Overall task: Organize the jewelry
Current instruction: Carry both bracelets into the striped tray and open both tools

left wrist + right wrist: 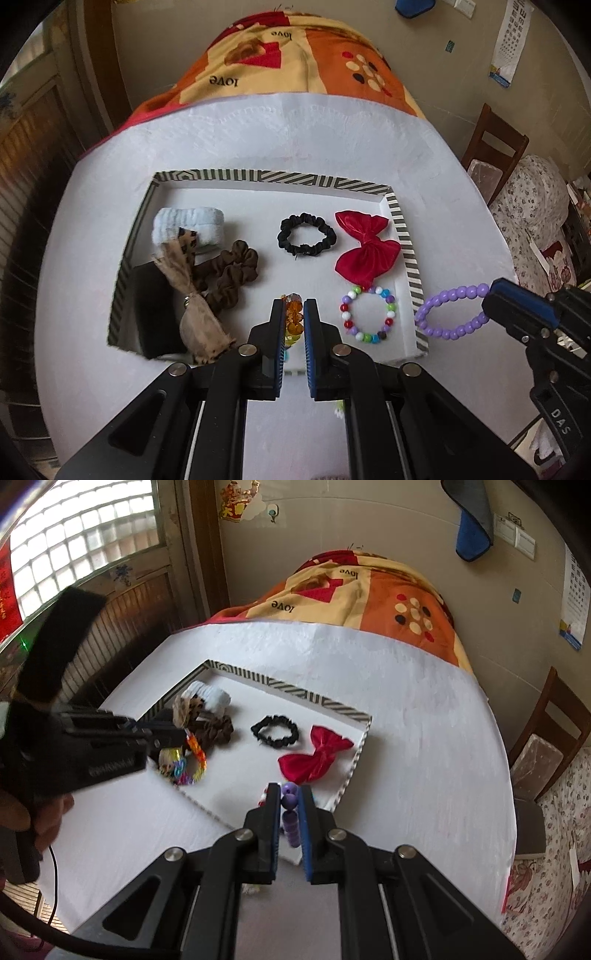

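Note:
A shallow tray with a striped rim (258,175) lies on the white table. It holds a black scrunchie (306,234), a red bow (367,245), a brown scrunchie (232,273), a tan bow (192,295), a pale blue band (188,225) and a multicoloured bead bracelet (367,314). My left gripper (294,304) hangs over the tray's near part, shut on an amber and rainbow bead bracelet (293,321). My right gripper (290,788) is shut on a purple bead bracelet (290,808), which hangs over the tray's right rim (354,768). The purple loop (450,314) dangles outside the rim in the left wrist view.
An orange patterned blanket (303,62) covers something behind the table. A wooden chair (546,746) and a floral-covered seat (532,214) stand to the right. A hand (55,812) holds the left gripper (181,736) at the table's left edge.

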{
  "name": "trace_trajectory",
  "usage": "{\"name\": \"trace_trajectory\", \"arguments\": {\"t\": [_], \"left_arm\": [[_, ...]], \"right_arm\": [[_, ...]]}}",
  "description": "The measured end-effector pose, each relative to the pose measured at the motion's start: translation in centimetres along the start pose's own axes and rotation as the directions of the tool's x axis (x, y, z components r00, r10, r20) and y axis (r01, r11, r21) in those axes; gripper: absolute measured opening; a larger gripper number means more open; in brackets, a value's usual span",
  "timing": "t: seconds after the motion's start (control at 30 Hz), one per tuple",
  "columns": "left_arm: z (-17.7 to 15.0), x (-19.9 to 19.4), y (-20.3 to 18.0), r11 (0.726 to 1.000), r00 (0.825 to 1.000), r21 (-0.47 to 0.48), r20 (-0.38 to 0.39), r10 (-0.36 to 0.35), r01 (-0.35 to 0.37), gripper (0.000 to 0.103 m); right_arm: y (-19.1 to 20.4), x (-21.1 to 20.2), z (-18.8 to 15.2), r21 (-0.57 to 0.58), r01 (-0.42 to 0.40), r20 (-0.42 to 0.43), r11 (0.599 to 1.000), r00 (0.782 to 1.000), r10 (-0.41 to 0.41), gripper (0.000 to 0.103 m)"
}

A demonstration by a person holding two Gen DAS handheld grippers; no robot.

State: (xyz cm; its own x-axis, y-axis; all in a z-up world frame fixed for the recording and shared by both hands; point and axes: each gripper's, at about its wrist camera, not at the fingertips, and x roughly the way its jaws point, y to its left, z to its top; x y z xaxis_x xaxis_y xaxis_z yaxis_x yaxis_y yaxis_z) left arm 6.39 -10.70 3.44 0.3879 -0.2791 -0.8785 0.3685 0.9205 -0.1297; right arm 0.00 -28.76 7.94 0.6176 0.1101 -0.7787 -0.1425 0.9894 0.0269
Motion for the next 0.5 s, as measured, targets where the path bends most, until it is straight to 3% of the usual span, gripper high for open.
{"name": "trace_trajectory", "arguments": {"t": [0.2, 0.5], "left_arm": [[0.9, 3.3, 1.3, 0.999, 0.999, -0.035, -0.046, 0.003, -0.005, 0.001], [-0.5, 6.4, 6.0, 0.99, 0.992, -0.128, -0.118, 0.044, -0.059, 0.001]], "right_arm": [[-0.1, 3.1, 2.6, -0.018, -0.017, -0.019, 1.0, 1.0, 0.017, 0.009], [1.0, 9.1, 7.5, -0.044, -0.088, -0.05, 0.995, 0.995, 0.085, 0.009]]}}
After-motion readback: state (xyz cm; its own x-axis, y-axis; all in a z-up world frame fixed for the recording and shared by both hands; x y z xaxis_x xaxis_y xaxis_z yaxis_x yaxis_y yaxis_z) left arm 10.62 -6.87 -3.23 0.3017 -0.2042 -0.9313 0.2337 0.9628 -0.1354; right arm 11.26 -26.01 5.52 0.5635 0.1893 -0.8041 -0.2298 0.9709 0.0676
